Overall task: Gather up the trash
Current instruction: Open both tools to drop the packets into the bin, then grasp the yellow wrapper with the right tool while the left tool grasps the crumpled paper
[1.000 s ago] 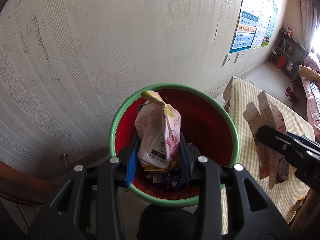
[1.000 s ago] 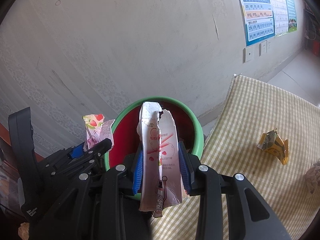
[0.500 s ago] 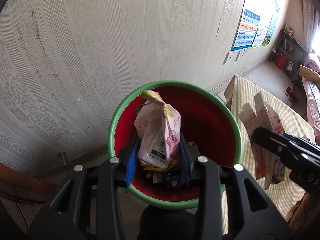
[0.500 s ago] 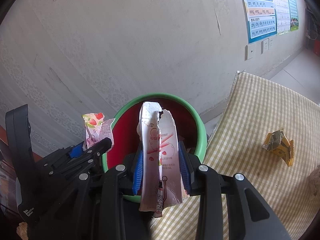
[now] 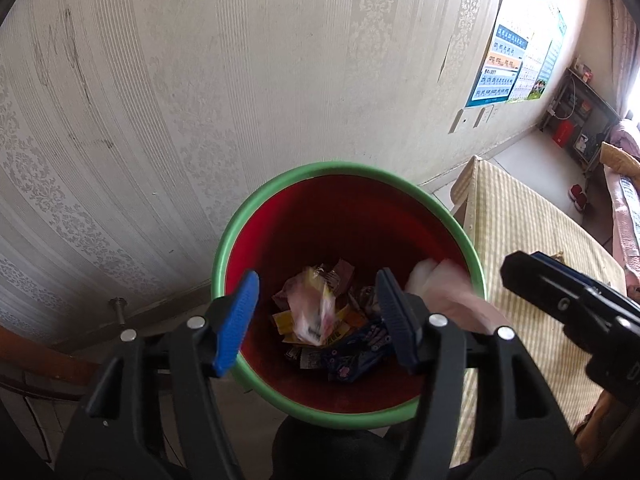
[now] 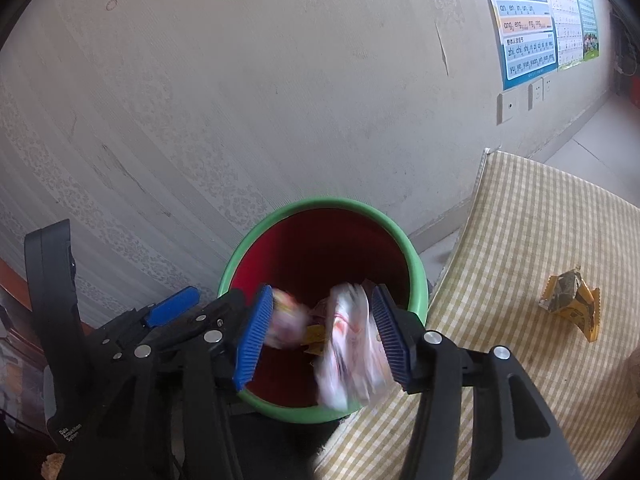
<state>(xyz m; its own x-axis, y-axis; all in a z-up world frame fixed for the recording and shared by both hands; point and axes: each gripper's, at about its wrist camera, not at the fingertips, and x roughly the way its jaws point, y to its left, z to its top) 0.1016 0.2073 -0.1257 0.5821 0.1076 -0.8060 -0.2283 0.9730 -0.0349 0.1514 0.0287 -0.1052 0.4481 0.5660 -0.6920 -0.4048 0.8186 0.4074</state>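
A red bin with a green rim (image 5: 276,196) (image 6: 320,204) stands against the wall. My left gripper (image 5: 316,316) is open above it; a pink wrapper (image 5: 314,312), blurred, falls among the trash inside. My right gripper (image 6: 322,332) is open over the bin's near rim; a white-and-pink carton (image 6: 348,344), blurred, drops between its blue pads, and shows in the left wrist view (image 5: 448,292) at the bin's right rim. A smaller pink wrapper (image 6: 286,320) falls beside the left pad. The left gripper's body (image 6: 132,332) is at lower left in the right wrist view.
A table with a yellow checked cloth (image 6: 540,240) (image 5: 516,224) adjoins the bin on the right. A crumpled yellow wrapper (image 6: 572,304) lies on it. The patterned wall (image 5: 240,80) is right behind the bin. A poster (image 6: 524,20) hangs at the upper right.
Both grippers have opened over the bin. The pink wrapper has left the left gripper and the carton has left the right one; both are falling.
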